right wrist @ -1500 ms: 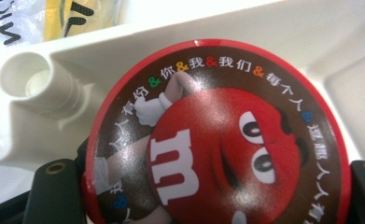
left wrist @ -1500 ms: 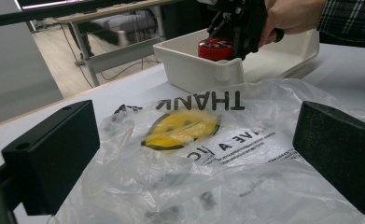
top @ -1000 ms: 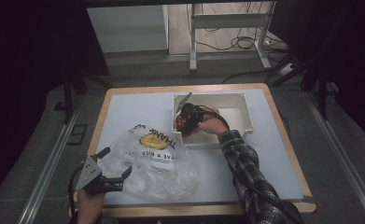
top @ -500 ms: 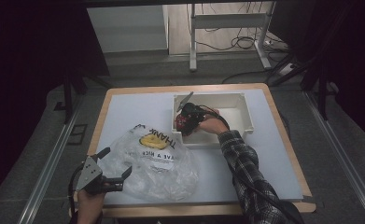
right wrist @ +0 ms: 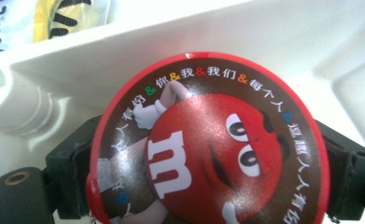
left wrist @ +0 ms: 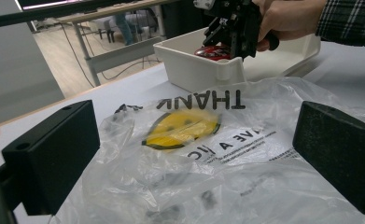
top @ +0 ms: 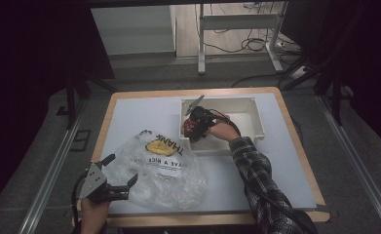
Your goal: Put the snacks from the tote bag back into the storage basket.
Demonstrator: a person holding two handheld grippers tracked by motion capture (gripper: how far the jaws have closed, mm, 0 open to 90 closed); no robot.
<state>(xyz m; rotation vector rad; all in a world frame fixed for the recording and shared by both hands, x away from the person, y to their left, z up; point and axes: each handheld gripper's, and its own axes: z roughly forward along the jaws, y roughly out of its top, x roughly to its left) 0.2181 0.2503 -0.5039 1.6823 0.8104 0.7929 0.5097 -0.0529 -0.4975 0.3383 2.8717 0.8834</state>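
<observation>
The right gripper (top: 194, 127) is down inside the near-left corner of the white bin (top: 256, 105), and there's a round red candy tin (right wrist: 208, 144) sitting right between its jaws, lid facing the camera. The jaws have just been opening, and in the right gripper view they sit at either side of the tin; I can't tell if the pads are still pressing on it or have let go. In the left gripper view you can see the tin's red top (left wrist: 213, 51) just under that gripper, inside the bin wall. The left gripper (top: 111, 178) is well apart from all that, at the near edge of the table (top: 129, 109), jaws spread wide with nothing gripped. A crumpled clear plastic bag (top: 163, 168) with a yellow smiley lies right in front of it, running from between its jaws up to just beside the bin.
</observation>
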